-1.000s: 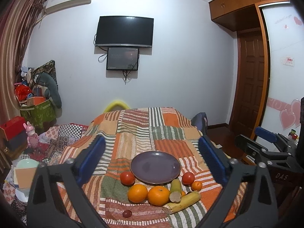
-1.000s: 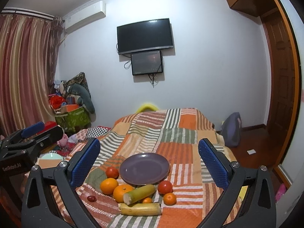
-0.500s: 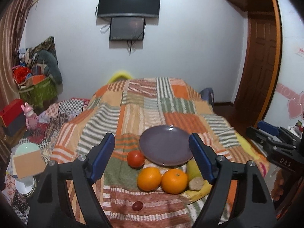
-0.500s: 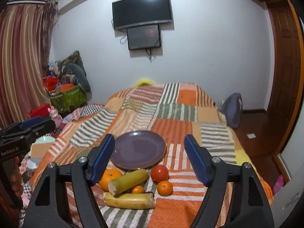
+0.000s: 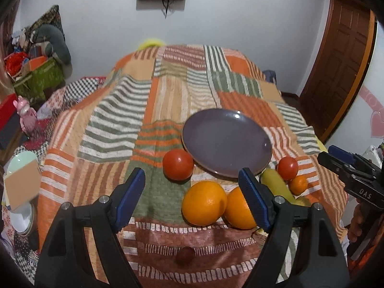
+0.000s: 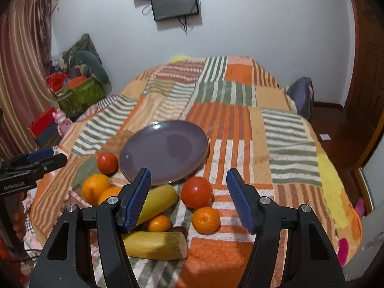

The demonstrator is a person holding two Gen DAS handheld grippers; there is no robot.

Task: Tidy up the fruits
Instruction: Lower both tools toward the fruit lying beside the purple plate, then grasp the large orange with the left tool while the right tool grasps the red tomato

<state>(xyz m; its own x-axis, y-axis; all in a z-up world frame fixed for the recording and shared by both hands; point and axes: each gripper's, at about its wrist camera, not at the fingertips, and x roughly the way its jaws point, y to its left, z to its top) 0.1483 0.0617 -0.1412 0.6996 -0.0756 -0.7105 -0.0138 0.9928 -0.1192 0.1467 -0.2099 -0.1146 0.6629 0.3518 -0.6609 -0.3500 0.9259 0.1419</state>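
Purple plate lies bare on the patchwork blanket, every fruit still off it: nearest the right gripper, just before the plate's near rim, lie two yellow-green cut pieces, two small tangerines and a tomato; to the plate's left sit two oranges and a second tomato. Right jaws are closing with nothing yet between the pads; the left gripper stands apart and empty above the oranges, so nothing is placed and all remains to be done
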